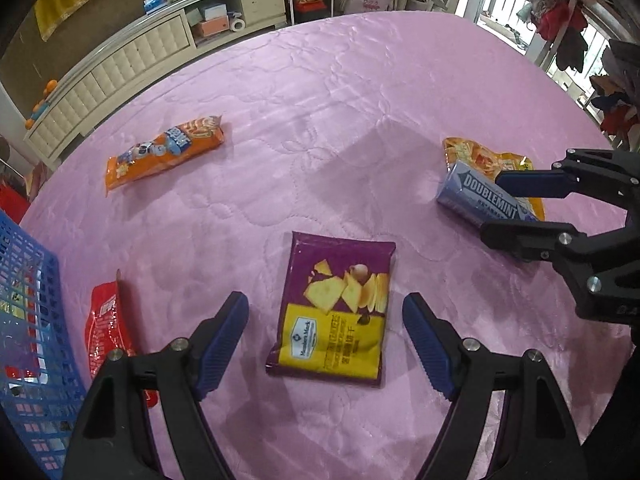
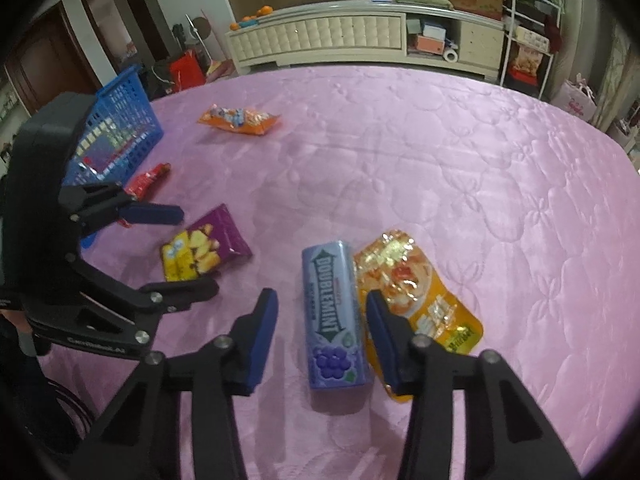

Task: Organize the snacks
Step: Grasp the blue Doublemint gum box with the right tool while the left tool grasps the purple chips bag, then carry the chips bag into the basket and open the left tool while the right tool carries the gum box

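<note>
Snacks lie scattered on our pink quilted cover (image 1: 360, 100): the purple-and-yellow cracker bag (image 1: 336, 312) sits between our left gripper (image 1: 326, 340) fingers, spread apart and not touching it. Our right gripper (image 2: 322, 334) straddles the Doublemint tin (image 2: 334, 320), its pads not yet pressing, with the orange pouch (image 2: 424, 292) just beside

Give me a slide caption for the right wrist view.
Right gripper straddles a purple Doublemint can beside an orange pouch on the pink quilt.

Both wrist cameras tilt steeply down, close over the pink table (image 1: 340, 100); each catches the other's tongs, and both share the purple packet (image 1: 336, 308).
</note>
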`<state>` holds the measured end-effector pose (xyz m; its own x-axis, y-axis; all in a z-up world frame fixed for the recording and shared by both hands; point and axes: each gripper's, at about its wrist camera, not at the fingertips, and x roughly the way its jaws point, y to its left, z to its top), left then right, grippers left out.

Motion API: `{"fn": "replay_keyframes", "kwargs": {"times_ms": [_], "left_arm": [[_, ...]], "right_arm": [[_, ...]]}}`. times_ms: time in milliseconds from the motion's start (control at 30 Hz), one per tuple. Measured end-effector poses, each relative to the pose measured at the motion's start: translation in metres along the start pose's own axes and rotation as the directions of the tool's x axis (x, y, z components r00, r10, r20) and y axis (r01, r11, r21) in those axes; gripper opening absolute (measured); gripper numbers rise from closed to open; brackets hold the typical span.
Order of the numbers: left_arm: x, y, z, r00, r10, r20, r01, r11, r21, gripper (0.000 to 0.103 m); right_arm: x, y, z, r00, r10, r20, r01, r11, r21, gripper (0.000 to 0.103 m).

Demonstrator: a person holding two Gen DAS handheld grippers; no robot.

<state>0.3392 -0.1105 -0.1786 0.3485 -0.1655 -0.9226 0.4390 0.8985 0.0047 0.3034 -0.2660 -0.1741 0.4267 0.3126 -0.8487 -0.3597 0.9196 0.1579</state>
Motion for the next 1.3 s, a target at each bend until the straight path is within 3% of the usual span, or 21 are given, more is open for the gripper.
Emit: {"fn": "replay_keyframes", "kwargs": {"times_ms": [167, 467, 567, 867, 1067, 1300], "left_arm": [[0.001, -0.003, 0.0, 1.0, -0.008, 0.007, 0.008, 1.0, 0.019, 0.077], [-0.002, -0.005, 0.0, 1.0, -0.023, 0.011, 0.023, 1.0, -0.001, 0.051], [-0.004, 0.0, 0.0, 1.0, -0.024, 0.005, 0.024, 0.999, -0.022, 0.046], [-0.019, 0.015, -0.007, 0.999, -0.014, 0.037, 0.016, 0.997, -0.069, 0.046], [-0.054, 0.019, -0.015, 0.995, 0.015, 0.095, -0.009, 0.997, -0.071, 0.046], [-0.109, 0.033, -0.024, 0.981, 0.061, 0.182, -0.044, 0.994, -0.098, 0.046]], "right_arm": [[0.006, 0.002, -0.001, 1.0, -0.007, -0.01, 0.007, 1.0, -0.013, 0.042], [0.01, 0.007, -0.004, 1.0, -0.03, -0.008, 0.029, 0.998, -0.047, 0.038], [0.009, 0.007, -0.004, 0.999, -0.033, -0.004, 0.033, 0.998, -0.046, 0.037], [-0.002, 0.016, -0.002, 0.998, 0.056, 0.031, -0.055, 0.998, -0.014, 0.035], [-0.021, 0.038, -0.001, 0.998, 0.021, 0.063, -0.016, 0.997, -0.072, 0.035], [-0.047, 0.062, 0.005, 0.993, 0.058, 0.098, -0.052, 0.996, -0.07, 0.035]]}}
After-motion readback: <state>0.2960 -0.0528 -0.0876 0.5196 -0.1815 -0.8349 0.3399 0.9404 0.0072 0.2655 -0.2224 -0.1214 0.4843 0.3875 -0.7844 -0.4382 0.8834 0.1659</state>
